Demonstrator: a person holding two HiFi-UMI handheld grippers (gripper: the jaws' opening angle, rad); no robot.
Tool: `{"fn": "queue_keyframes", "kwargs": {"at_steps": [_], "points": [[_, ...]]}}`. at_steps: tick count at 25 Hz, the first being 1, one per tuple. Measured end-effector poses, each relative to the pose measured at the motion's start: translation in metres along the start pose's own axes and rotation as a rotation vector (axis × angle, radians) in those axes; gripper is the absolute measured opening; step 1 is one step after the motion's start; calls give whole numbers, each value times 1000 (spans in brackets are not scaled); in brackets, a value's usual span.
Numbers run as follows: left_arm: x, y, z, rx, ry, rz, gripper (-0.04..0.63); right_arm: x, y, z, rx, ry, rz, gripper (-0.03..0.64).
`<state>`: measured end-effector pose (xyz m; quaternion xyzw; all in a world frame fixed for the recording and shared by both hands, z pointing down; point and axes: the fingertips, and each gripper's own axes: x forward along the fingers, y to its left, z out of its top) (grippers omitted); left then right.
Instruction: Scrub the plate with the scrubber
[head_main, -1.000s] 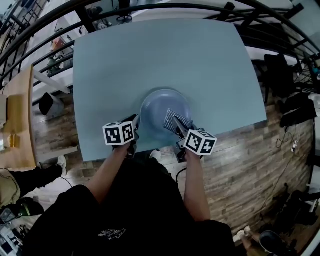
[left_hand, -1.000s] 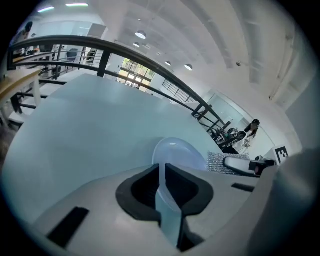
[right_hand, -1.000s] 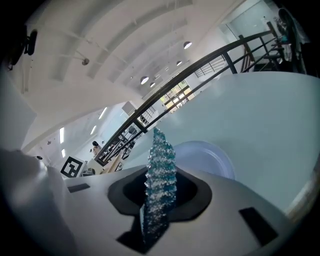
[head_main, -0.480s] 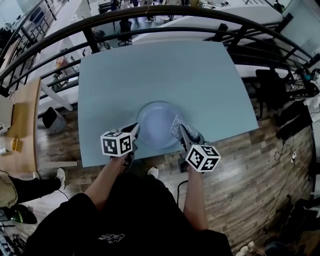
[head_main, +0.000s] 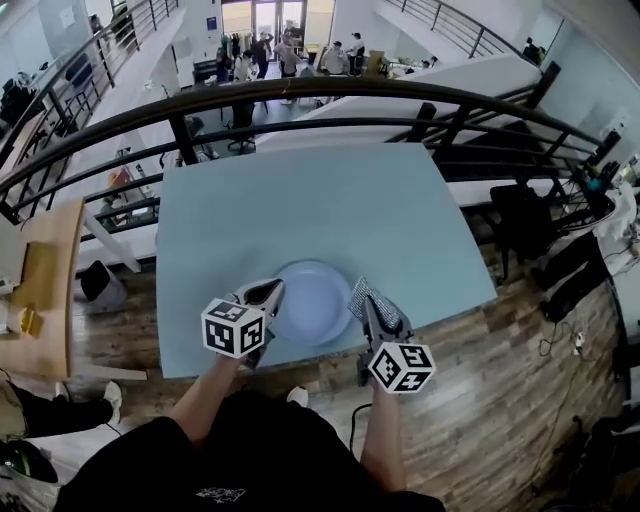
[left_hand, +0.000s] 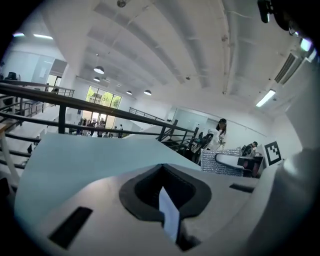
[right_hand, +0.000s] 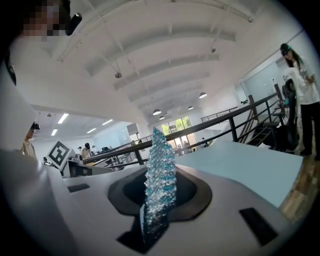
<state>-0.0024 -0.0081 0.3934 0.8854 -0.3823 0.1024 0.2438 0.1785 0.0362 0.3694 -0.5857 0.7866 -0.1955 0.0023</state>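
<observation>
A pale blue round plate (head_main: 315, 302) sits near the front edge of the light blue table (head_main: 300, 200). My left gripper (head_main: 268, 292) is shut on the plate's left rim. In the left gripper view only a thin pale sliver of the plate (left_hand: 170, 220) shows between the jaws. My right gripper (head_main: 368, 308) is shut on a glittery silver scrubber (head_main: 358, 294), held just off the plate's right rim. The scrubber (right_hand: 160, 165) stands upright between the jaws in the right gripper view, and the scrubber (left_hand: 220, 162) also shows at the right of the left gripper view.
A black metal railing (head_main: 300, 95) curves behind the table's far side. Wooden floor (head_main: 480, 380) lies to the right and in front. A wooden bench top (head_main: 40, 270) stands at the left. People stand far off beyond the railing.
The scrubber has slid from the plate's right half to just off its right rim. Plate and both grippers now sit lower in the head view, which shows more of the hall.
</observation>
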Motion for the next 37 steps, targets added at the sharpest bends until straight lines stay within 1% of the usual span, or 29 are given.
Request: {"fn": "queue_keyframes", "kwargs": {"at_steps": [2,6,10,19,26,32,37], "points": [[-3,-5,13,26,-27,-19,8,-5,3,11,-15,-32,-12,83],[-8,-8,38,54,-64,-55,8,-11,15,35,-50,-81,-34,83],[-25,-2,65,118,-114,-66,8,-11,34,54,-93,-120,-58,83],[-51,6,111,214,-222,-88,8,-16,59,82,-137,-196,-93,83],[-61,12,121,239,-258,-102,8,-15,71,89,-164,-224,-114,83],[-64,11,121,242,-254,-109,8,-15,75,87,-168,-214,-119,83],[-64,1,119,246,-258,-105,8,-24,69,86,-172,-206,-121,83]]}}
